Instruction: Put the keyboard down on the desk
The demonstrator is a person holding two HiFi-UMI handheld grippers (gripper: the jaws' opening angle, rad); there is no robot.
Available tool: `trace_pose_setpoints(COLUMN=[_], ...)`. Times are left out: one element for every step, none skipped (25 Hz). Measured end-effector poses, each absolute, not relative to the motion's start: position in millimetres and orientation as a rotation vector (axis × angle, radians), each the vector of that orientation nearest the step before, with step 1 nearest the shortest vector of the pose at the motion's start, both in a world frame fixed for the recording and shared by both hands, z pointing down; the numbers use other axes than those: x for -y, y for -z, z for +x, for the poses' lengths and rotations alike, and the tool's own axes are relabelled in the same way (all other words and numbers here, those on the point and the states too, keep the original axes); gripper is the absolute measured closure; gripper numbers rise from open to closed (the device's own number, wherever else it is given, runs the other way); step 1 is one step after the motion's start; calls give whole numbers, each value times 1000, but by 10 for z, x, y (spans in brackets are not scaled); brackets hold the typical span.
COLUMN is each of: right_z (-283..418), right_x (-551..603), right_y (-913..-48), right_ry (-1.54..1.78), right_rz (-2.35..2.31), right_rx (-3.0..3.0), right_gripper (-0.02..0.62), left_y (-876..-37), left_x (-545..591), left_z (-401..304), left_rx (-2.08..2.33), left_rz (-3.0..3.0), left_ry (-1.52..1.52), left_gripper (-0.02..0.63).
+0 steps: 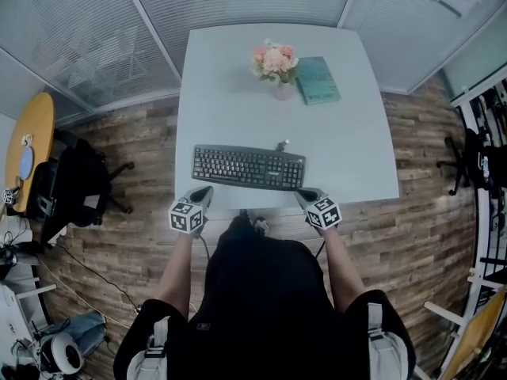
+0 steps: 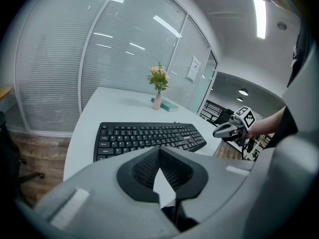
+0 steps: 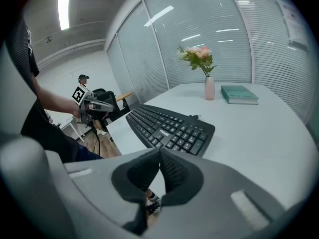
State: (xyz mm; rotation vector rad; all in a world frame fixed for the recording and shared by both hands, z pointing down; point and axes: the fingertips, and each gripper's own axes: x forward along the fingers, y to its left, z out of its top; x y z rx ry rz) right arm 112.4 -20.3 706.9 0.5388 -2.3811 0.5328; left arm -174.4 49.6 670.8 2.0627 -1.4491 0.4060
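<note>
A black keyboard (image 1: 248, 167) lies flat on the white desk (image 1: 230, 93) near its front edge; it also shows as the keyboard (image 2: 148, 137) in the left gripper view and the keyboard (image 3: 169, 126) in the right gripper view. My left gripper (image 1: 204, 191) hovers at the desk's front edge just short of the keyboard's left end, jaws shut and empty. My right gripper (image 1: 304, 194) sits by the keyboard's right end, also shut with nothing in it. The left gripper (image 2: 159, 153) and right gripper (image 3: 160, 156) show closed jaws.
A pink vase of flowers (image 1: 275, 63) and a teal book (image 1: 318, 80) stand at the desk's far side. A black office chair (image 1: 73, 182) and a round wooden table (image 1: 28, 145) are on the left. Glass partition walls surround the desk. A person stands far off in the right gripper view.
</note>
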Motion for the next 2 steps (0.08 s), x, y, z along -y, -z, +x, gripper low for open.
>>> trace_pose_setpoints(right_z=[1133, 1140], right_x=[214, 225], right_y=[-7067, -7065], right_ry=[-534, -534], right_rz=[542, 546], right_rx=[2381, 2381], right_gripper=[594, 594], left_y=[-6708, -6708], left_x=[-494, -492], left_z=[-1737, -1731], left_rx=[1450, 1452], left_rz=[2062, 2061], left_ry=[-405, -404], left_gripper=[595, 595])
